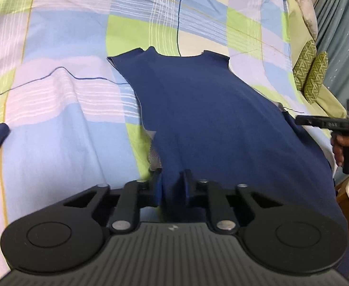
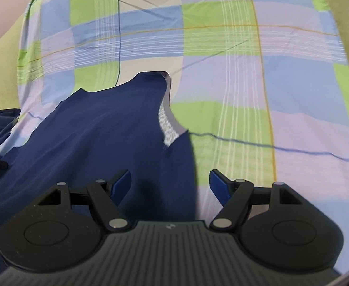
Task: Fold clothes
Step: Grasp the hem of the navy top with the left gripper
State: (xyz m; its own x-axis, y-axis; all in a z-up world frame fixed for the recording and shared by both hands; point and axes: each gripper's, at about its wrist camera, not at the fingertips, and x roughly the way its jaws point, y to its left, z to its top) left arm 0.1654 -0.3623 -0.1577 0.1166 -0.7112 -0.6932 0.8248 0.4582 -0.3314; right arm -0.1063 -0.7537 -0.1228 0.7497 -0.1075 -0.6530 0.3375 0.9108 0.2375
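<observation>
A dark blue top [image 1: 205, 109] lies flat on the checked bed sheet [image 1: 62, 124]. The left gripper [image 1: 172, 186] is pinched tight on a fold of the top at 6 o'clock. The right gripper [image 2: 169, 186] is wide open, holding nothing, over the top's edge at 6 o'clock.

Soft, even indoor light; fisheye-bent edges; slight motion blur throughout.

Both wrist cameras look steeply down along their tongs, close above the bed [image 1: 55, 124]; both share the navy garment [image 1: 210, 119] (the left view also catches the right tongs [image 1: 300, 120]).
</observation>
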